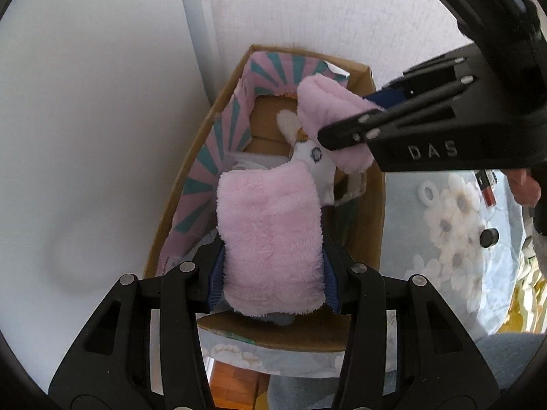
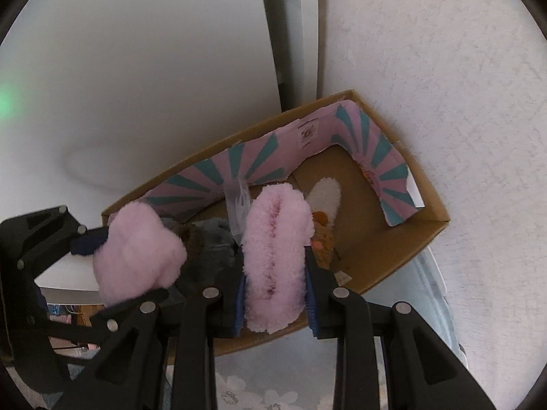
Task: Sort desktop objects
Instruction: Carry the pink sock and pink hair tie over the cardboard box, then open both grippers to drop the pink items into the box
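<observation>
Your right gripper [image 1: 333, 130] carries raised letters reading "DAS" on its side, the only writing clear enough to read; a small label on the pink-and-teal striped liner [image 2: 307, 136] is too tiny to make out. Two pink fluffy socks are in play, one per hand. Your left gripper [image 1: 273, 273] is clamped on the first pink sock [image 1: 270, 239], its long axis running straight out along the fingers, over the near end of the cardboard box [image 1: 371, 212]. Your right gripper is closed tight on the second pink sock [image 2: 273, 256], bunched and folded, also lengthwise along the fingers, above the box's near edge. One box sits on the floral tablecloth [image 1: 454, 225] against the wall, already holding a white-and-orange plush toy [image 2: 324, 205] and something grey and furry [image 2: 208, 239] at its near corner.
</observation>
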`<state>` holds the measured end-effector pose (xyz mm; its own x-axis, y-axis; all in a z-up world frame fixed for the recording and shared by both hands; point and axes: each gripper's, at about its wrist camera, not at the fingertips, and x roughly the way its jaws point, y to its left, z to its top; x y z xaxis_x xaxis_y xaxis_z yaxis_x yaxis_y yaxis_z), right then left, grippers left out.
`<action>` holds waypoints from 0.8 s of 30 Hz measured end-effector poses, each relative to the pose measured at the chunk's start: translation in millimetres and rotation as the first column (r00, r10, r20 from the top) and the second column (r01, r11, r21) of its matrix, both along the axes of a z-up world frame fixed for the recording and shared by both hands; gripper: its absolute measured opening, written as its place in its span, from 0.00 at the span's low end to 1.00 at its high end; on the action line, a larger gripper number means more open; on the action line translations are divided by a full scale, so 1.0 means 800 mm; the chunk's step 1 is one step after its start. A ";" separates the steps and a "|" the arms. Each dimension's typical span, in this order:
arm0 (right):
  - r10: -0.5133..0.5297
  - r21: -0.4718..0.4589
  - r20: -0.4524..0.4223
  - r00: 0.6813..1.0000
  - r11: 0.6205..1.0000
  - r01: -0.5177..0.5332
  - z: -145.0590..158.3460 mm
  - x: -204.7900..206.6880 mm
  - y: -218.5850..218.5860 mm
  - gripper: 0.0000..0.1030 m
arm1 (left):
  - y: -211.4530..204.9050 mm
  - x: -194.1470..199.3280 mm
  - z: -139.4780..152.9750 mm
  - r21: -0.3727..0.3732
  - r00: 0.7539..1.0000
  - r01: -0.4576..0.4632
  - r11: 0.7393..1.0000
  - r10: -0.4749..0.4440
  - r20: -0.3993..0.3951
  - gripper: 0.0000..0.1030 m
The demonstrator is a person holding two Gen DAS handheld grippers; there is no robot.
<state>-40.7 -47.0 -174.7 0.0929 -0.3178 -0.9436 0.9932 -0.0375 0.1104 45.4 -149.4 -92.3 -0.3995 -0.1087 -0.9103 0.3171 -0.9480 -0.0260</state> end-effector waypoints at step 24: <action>-0.013 -0.049 -0.002 1.000 0.999 0.013 0.003 0.008 -0.002 0.99 | 0.019 0.004 0.025 -0.111 0.997 0.036 0.993 -0.043 -0.068 1.00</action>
